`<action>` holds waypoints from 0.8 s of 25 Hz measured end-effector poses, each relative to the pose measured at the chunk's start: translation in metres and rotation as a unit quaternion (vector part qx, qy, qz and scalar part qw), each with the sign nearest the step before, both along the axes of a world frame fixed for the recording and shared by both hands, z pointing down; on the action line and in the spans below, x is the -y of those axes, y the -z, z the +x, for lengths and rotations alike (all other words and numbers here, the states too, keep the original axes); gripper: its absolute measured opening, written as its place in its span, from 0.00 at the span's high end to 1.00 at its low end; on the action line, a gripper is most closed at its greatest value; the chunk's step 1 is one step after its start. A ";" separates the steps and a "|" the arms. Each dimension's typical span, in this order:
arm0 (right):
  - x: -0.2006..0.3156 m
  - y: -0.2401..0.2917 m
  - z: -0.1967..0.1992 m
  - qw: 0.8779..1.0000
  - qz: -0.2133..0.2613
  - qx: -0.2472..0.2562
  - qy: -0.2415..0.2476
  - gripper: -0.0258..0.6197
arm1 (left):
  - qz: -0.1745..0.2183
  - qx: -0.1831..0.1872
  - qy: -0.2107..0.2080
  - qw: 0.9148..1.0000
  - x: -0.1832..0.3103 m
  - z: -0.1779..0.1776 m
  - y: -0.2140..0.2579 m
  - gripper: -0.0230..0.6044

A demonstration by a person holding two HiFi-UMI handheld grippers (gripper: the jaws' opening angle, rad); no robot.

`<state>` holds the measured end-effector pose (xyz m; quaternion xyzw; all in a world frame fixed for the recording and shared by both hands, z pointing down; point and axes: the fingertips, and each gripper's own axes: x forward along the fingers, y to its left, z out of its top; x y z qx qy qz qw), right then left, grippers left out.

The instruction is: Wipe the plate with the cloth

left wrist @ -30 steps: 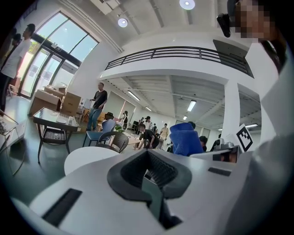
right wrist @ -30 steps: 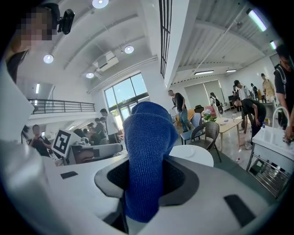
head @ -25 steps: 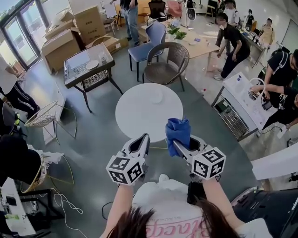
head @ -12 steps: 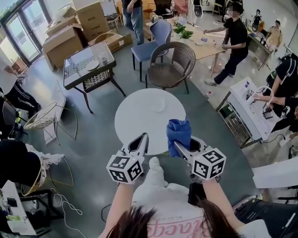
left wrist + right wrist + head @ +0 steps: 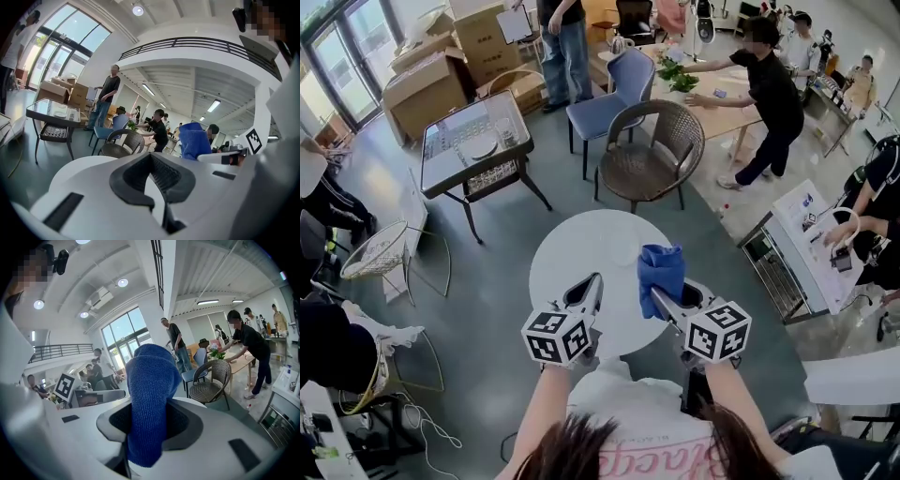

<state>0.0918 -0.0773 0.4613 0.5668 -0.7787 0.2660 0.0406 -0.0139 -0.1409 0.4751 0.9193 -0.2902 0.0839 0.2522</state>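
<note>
Jaws of the right gripper [image 5: 149, 425] squeeze tight on the blue cloth [image 5: 151, 390], which sticks up out of them. The left gripper [image 5: 157, 176] has its jaws pressed together with nothing between. Both grippers are side by side over the near edge of the round white table [image 5: 567, 248]. The white plate [image 5: 623, 251] sits on the table, just past the cloth.

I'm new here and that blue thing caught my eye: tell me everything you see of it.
It is a blue cloth of ribbed, knitted-looking fabric, bunched into a soft roll. The right gripper is shut on its lower part, so its rounded top stands up above the jaws. It is held in the air near the white round table; only the jaws touch it.
</note>
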 end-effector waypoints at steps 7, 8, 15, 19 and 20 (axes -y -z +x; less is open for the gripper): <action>0.049 -0.017 0.012 1.000 -0.023 0.002 -0.008 0.72 | -0.036 0.003 0.001 0.999 0.050 0.004 -0.022 0.95; 0.053 -0.019 0.014 1.000 -0.027 0.003 -0.007 0.72 | -0.044 0.003 0.004 0.999 0.055 0.005 -0.026 0.95; 0.076 -0.037 0.031 0.998 -0.053 0.011 0.015 0.72 | -0.106 -0.015 0.042 0.993 0.079 0.017 -0.054 0.95; 0.088 -0.048 0.041 0.997 -0.069 0.013 0.038 0.72 | -0.131 -0.006 0.059 0.990 0.089 0.028 -0.079 0.95; 0.091 -0.050 0.044 0.996 -0.073 0.013 0.044 0.72 | -0.139 -0.002 0.061 0.988 0.092 0.032 -0.087 0.95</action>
